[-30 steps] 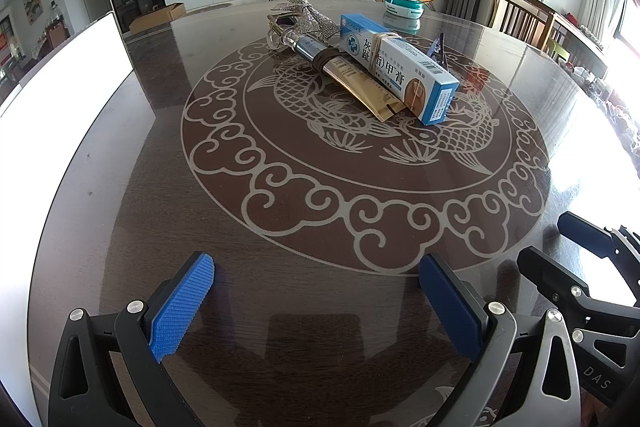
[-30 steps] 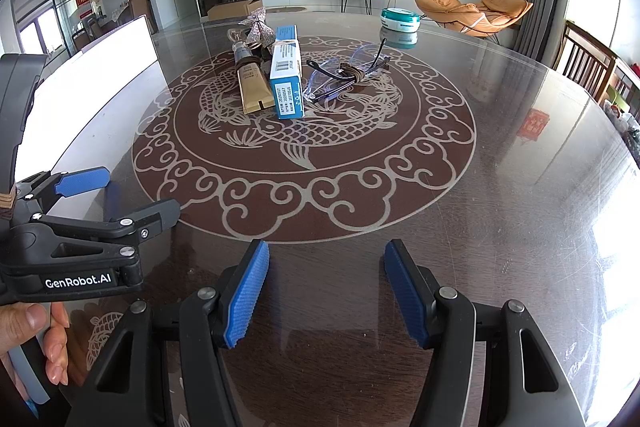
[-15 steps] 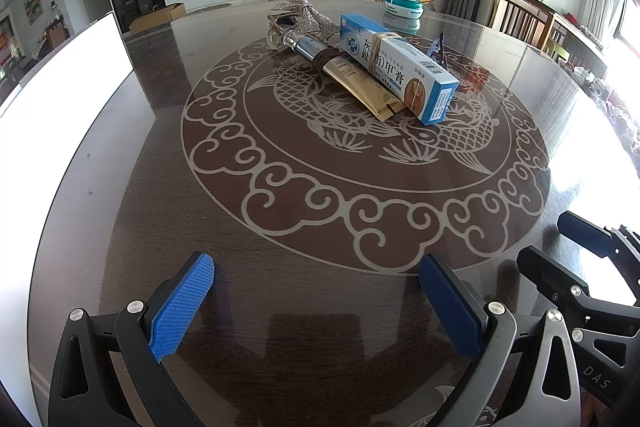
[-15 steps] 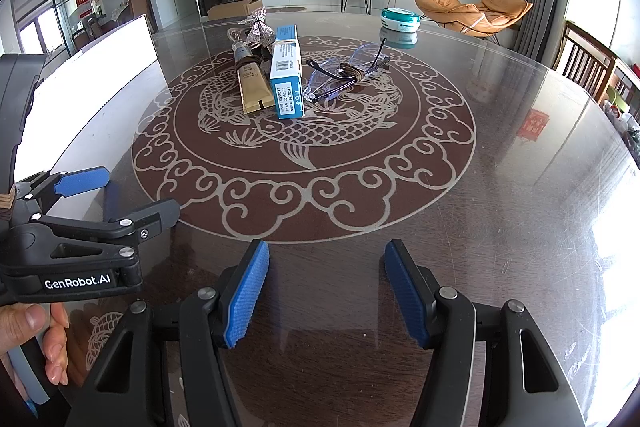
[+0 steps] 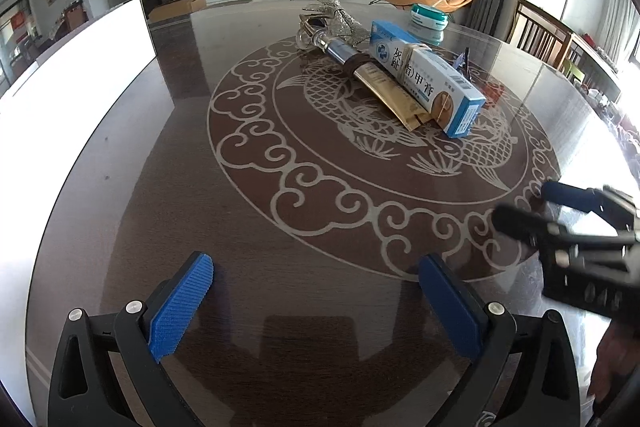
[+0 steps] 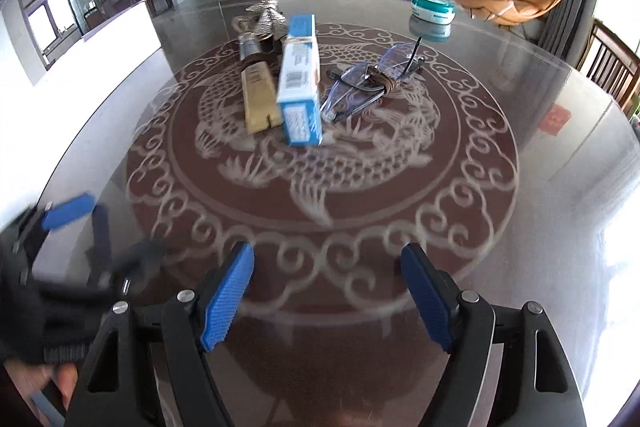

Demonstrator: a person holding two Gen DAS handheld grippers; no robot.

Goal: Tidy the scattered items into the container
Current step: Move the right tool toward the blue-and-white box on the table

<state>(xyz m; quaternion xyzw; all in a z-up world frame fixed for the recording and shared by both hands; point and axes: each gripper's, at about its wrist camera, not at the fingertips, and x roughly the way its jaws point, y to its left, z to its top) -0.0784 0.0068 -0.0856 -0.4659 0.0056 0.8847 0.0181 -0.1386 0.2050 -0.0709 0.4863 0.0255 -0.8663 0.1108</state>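
Right wrist view shows your right gripper (image 6: 326,297) spread wide with nothing between its blue pads, low over the dark table (image 6: 540,187) at the 6 o'clock edge of the carved fish medallion. The scattered items sit well ahead, around 12 o'clock: a blue-and-white box (image 6: 301,89) lying lengthwise toward you, a gold tube (image 6: 258,97) touching its left side, a silvery ribboned bundle (image 6: 268,15) behind them, and tied glasses (image 6: 370,83) just right of the box at about 1 o'clock. From the left wrist view, your left gripper (image 5: 316,301) is equally wide and empty, with the box (image 5: 426,75) and tube (image 5: 394,93) at 1 o'clock and well apart from it. The container looks to be the white bin (image 5: 76,67) at 9 to 10 o'clock along the table's left edge, though it is too washed out to see inside. You are, by my reading, at the very start: nothing is picked, and this is the approach to a first item. The right view is blurred, so that hand seems to be in motion. Your next move calls for reaching forward to 12 o'clock, lining the pads across the box's narrow width, and closing only once both pads flank it, without nudging the tube.
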